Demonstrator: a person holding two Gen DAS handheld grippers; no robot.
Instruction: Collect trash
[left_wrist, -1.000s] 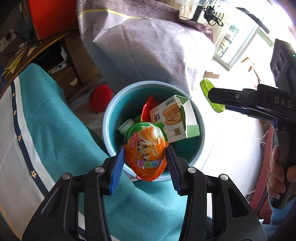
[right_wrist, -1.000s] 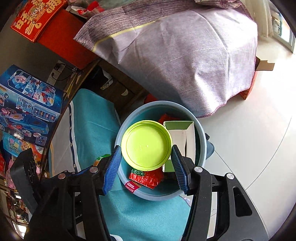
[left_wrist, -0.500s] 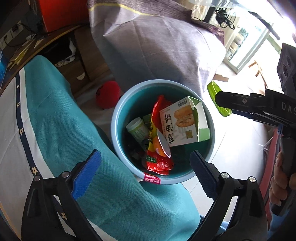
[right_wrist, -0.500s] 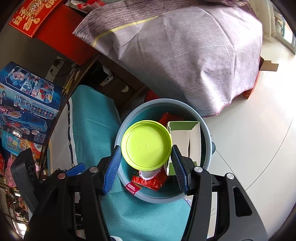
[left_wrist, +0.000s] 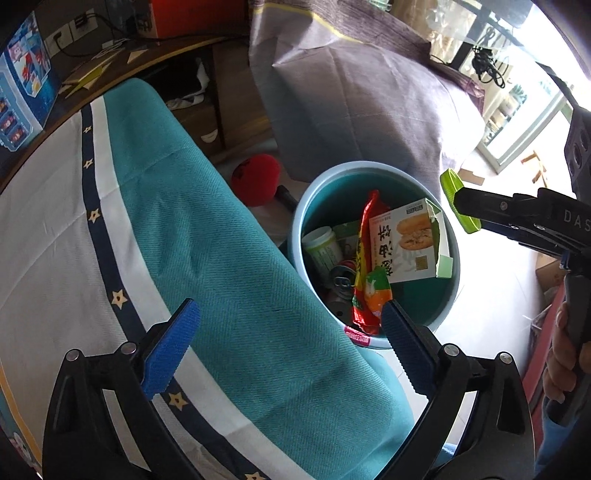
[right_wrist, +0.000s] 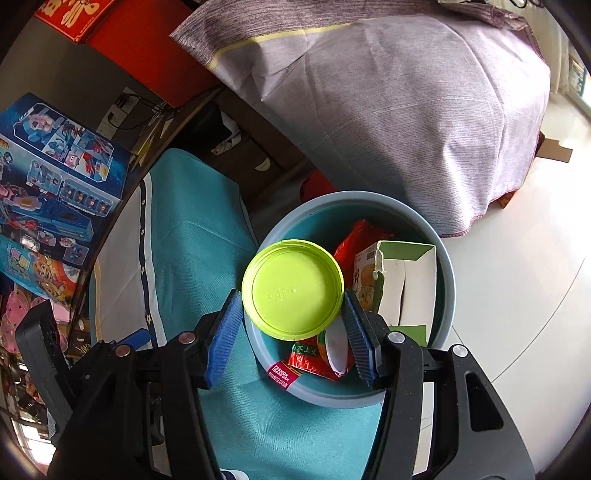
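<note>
Fingers: left gripper (left_wrist: 288, 350) spread, empty; right gripper (right_wrist: 291, 328) pinching green lid (right_wrist: 293, 288) over bin (right_wrist: 447, 280).
Box (left_wrist: 404, 240), wrapper (left_wrist: 365, 258), can, cup already binned; lid, at bin's 9 o'clock, likely next.

Left tongs (left_wrist: 288, 343) spread wide, empty; right tongs (right_wrist: 291, 325) clamped on load.
</note>
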